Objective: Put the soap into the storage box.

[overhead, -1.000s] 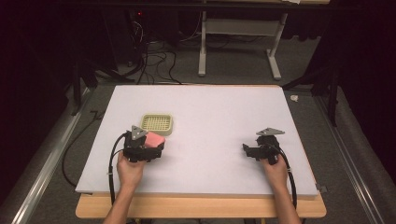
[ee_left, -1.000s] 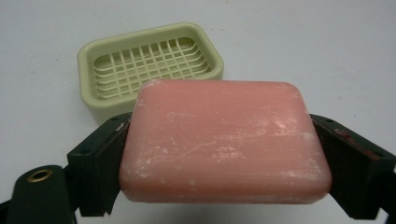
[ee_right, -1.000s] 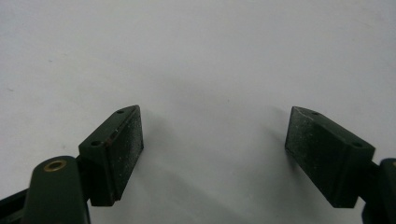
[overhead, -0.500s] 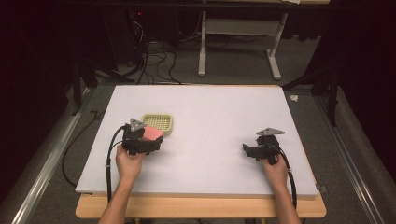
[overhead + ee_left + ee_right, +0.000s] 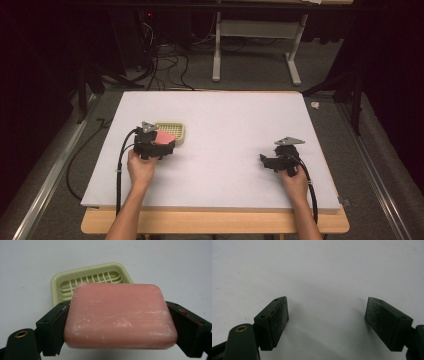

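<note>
A pink bar of soap (image 5: 120, 316) is clamped between the two black jaws of my left gripper (image 5: 162, 144), held just short of a pale yellow slatted soap dish (image 5: 82, 281). In the high view the soap (image 5: 165, 137) overlaps the near left edge of the dish (image 5: 176, 131) on the white board. My right gripper (image 5: 267, 161) rests at the right of the board, jaws spread wide with bare board between them; one of its pads (image 5: 279, 317) shows dark and dusty.
The white board (image 5: 225, 120) lies on a wooden table whose front edge (image 5: 215, 222) shows below it. Cables (image 5: 120, 165) trail from both grippers. Metal rails and a desk frame (image 5: 255, 45) stand on the floor beyond.
My left gripper has carried the soap forward and slightly right, up to the near edge of the soap dish. The right gripper has stayed put.
</note>
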A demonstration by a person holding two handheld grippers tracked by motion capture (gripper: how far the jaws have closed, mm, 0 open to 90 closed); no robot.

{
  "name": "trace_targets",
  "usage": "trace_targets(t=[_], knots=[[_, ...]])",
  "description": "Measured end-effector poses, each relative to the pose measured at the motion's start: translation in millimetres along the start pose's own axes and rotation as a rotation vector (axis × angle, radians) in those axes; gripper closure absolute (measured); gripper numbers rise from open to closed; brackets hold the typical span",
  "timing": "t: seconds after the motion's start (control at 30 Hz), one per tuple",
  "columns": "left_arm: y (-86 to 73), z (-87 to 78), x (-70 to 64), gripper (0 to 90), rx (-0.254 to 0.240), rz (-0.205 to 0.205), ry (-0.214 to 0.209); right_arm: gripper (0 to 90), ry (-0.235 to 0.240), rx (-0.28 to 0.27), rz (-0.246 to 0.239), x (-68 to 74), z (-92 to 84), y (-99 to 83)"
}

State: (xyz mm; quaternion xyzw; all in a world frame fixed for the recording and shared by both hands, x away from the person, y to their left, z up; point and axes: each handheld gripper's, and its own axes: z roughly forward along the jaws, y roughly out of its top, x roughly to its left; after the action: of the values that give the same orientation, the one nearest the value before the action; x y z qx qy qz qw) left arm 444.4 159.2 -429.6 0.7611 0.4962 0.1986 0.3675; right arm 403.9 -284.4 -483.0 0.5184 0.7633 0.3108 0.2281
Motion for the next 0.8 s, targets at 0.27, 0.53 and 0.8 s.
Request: trace_targets(t=[0.27, 0.53, 0.8], knots=[[4.3, 7.3, 3.7, 13.9, 0.026, -0.002, 0.027, 19.7, 0.0, 0.0, 0.0, 0.0, 0.0, 0.0], [13.4, 17.2, 7.6, 13.9, 0.044, -0.013, 0.034, 19.7, 0.0, 0.0, 0.0, 0.0, 0.0, 0.0], [17.0, 30.4, 5.3, 13.9, 0.076, 0.003, 0.052, 19.7, 0.0, 0.001, -0.001, 0.3, -0.1, 0.0]])
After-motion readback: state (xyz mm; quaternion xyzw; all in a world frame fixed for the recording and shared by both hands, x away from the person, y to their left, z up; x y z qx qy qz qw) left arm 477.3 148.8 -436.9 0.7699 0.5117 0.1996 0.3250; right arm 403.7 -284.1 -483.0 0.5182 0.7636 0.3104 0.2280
